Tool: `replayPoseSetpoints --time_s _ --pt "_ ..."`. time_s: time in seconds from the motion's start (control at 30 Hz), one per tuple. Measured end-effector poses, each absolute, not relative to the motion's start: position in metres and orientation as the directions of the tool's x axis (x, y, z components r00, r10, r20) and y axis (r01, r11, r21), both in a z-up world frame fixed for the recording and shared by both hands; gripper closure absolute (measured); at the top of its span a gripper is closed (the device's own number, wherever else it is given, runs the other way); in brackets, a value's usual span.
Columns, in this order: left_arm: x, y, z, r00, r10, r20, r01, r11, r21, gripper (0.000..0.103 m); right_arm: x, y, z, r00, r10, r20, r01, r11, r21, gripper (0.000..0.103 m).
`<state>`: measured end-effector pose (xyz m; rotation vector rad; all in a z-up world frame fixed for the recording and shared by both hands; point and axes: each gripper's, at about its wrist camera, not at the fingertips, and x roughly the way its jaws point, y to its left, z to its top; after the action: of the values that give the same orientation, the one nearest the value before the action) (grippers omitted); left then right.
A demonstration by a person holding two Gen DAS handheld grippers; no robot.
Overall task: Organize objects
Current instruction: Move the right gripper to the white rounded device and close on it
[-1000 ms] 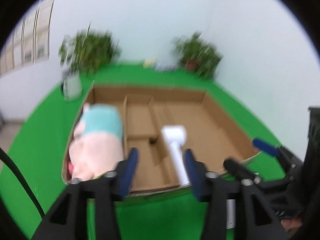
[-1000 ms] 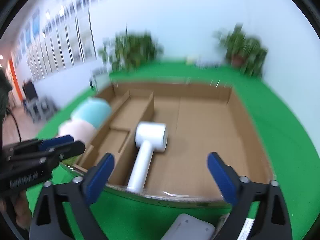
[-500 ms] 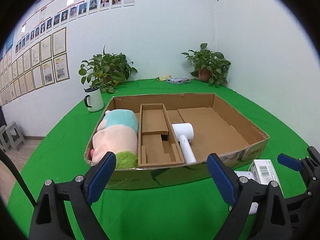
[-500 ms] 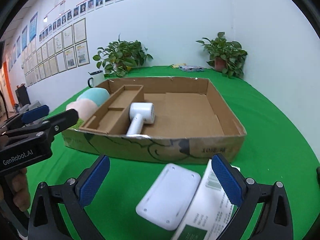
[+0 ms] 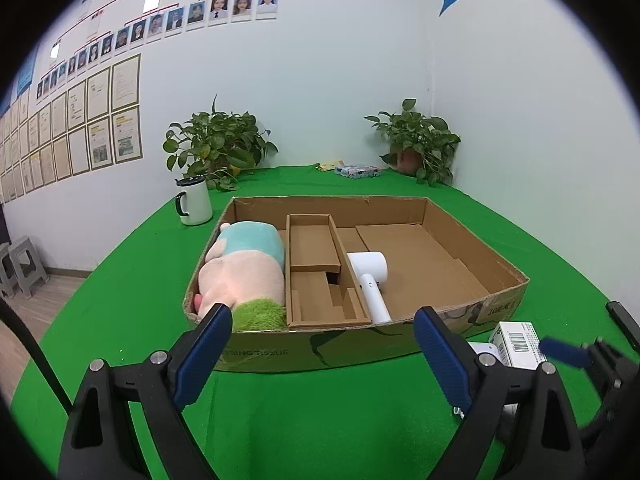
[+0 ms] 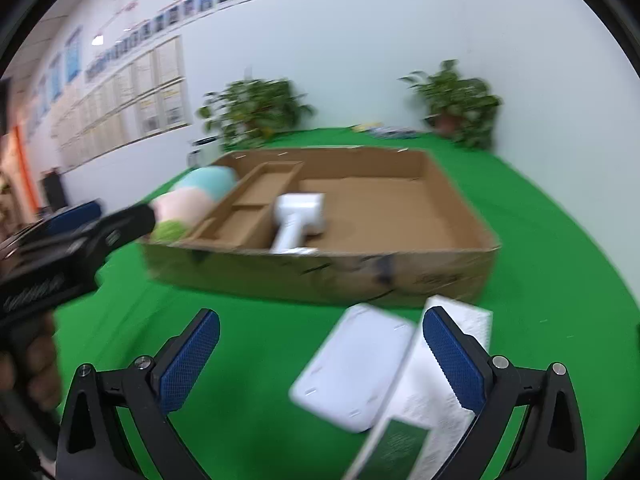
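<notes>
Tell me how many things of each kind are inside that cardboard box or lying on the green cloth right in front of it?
Plush toys: 1, the plush toy in the cardboard box.
Hair dryers: 1, the white hair dryer in the box.
Flat white devices: 1, the flat white device in front.
Printed cartons: 1, the printed carton in front.
Total: 4

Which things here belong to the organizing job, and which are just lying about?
Part of the job:
cardboard box
plush toy, in the box's left compartment
white hair dryer, in the box
flat white device, on the cloth outside the box
white carton beside it

Just lying about:
white mug
two potted plants
tissue pack
</notes>
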<state>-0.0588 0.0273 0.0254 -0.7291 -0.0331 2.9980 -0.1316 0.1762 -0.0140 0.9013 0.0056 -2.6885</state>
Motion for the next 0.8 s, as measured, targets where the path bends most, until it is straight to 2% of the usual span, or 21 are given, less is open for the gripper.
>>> replayPoseSetpoints --time_s 0.1,0.23,0.33,0.47,0.8 --pt "-0.06 0.02 0.02 -0.878 0.037 -0.477 -0.025 -0.999 -0.033 0.011 -0.122 0.161 -0.029 -0.679 -0.398 -0.618 0.391 -0.907 0.154 0.001" --pt "-0.064 0.01 0.007 -0.853 0.022 -0.521 0.001 -0.999 -0.044 0.011 -0.125 0.148 -0.057 -0.556 -0.459 -0.693 0.435 -0.871 0.228 0.002" --pt "-0.077 0.0 -0.011 -0.806 -0.018 -0.592 0.049 -0.998 -0.037 0.011 -0.13 0.146 -0.074 -0.52 -0.426 -0.74 0.407 -0.886 0.224 0.003" --pt "-0.092 -0.022 -0.035 -0.753 -0.003 -0.658 0.085 -0.992 -0.092 0.011 -0.13 0.151 -0.078 -0.532 -0.391 -0.751 0.385 -0.902 0.196 0.005" --pt "-0.123 -0.047 -0.045 -0.735 -0.042 -0.677 0.144 -0.985 -0.096 0.012 -0.141 0.183 -0.08 -0.543 -0.287 -0.789 0.271 -0.949 0.159 0.005"
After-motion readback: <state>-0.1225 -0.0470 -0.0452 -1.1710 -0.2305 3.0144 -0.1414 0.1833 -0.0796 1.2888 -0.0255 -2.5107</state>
